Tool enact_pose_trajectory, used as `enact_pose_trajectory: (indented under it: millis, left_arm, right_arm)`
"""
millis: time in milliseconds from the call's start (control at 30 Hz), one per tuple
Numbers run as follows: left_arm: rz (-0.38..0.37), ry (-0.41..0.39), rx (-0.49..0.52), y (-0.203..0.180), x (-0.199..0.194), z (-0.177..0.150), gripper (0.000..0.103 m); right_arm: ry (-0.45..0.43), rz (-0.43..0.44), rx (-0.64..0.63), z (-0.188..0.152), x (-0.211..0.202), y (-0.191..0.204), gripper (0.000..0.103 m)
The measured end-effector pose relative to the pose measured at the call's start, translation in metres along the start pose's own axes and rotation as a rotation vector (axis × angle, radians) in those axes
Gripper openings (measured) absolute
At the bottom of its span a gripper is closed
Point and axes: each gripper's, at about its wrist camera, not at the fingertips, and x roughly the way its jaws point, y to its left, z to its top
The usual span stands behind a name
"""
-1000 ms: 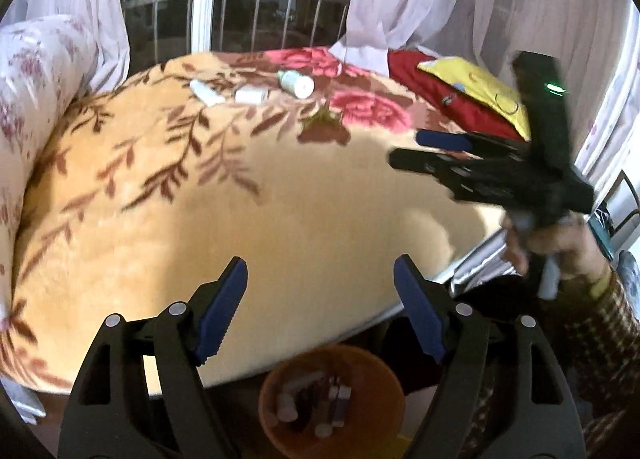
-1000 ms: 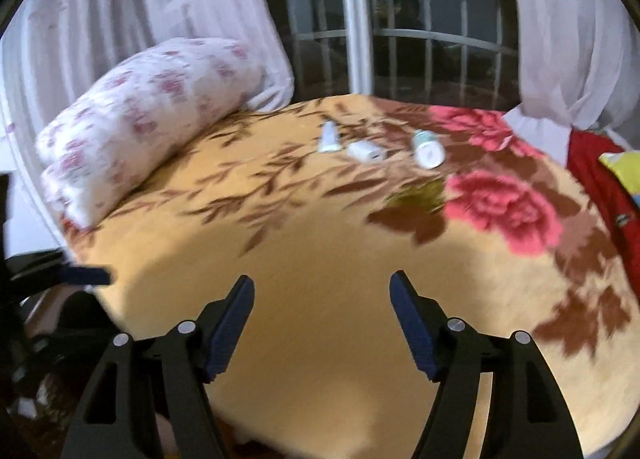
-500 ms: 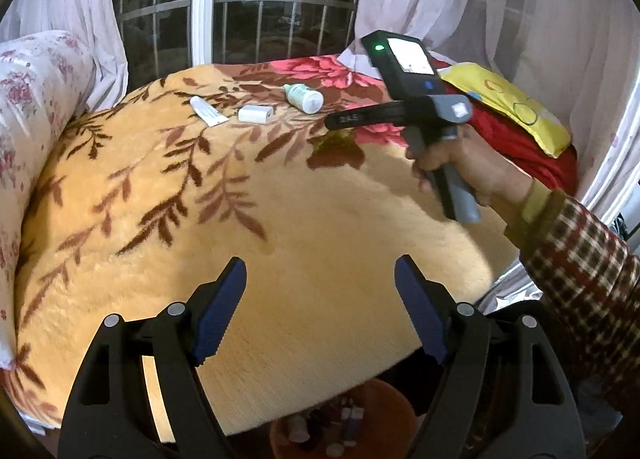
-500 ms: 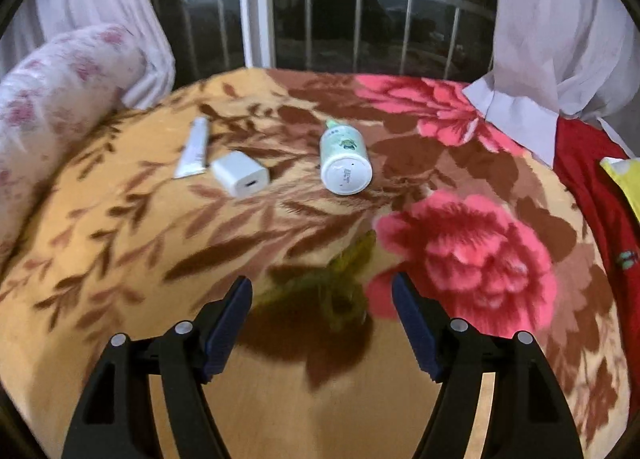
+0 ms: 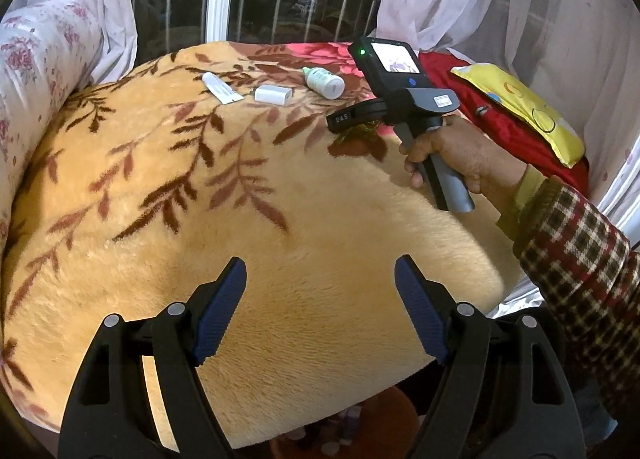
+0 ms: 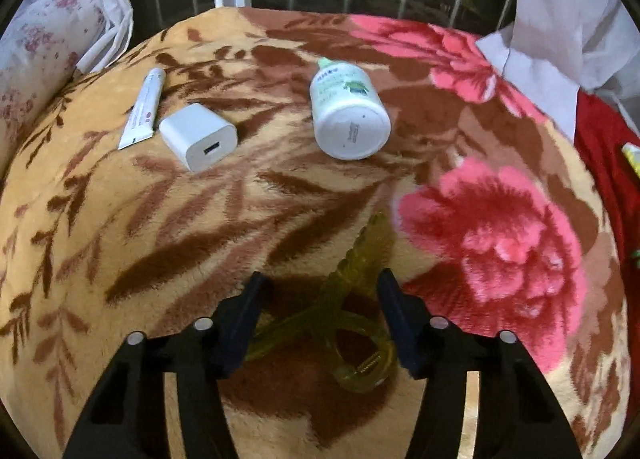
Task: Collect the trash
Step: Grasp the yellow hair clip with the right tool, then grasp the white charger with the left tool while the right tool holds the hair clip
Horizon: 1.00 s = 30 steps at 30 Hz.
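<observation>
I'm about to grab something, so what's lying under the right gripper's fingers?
A translucent yellow clip lies on the floral blanket between the open fingers of the right gripper. Its left end is hidden behind the left finger.

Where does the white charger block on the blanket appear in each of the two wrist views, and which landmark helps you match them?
Left wrist view: white charger block lies far off, upper centre, on the blanket.
Right wrist view: charger block is upper left, nearer.
Shared landmark: the tube on its left, the white bottle on its right.
</observation>
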Motion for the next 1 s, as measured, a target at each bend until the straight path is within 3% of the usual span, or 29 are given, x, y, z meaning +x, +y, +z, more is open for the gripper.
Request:
enact_pose_trajectory:
  millis: [133,167,700,1000]
  left_arm:
    - [-0.006,-0.001,-0.005,-0.001,0.0,-0.001,0.075]
    - [-0.006,-0.001,-0.005,-0.001,0.0,-0.001,0.075]
    - [-0.019,0.014,-0.008,-0.004,0.007,0.006,0.075]
    - [0.006,-0.042,0.005,0.015,0.033,0.065,0.075]
  right_arm:
    - [-0.045,0.048,0.002,-0.007,-0.017,-0.001,0.046]
    - [-0.053,0.057,-0.002,-0.008,-0.02,0.0,0.032]
    - [-0.147,0.166,-0.026,-0.034,-0.064,-0.002,0.031]
    - [-0.22,0.196,-0.033,-0.044,-0.095,-0.015,0.031]
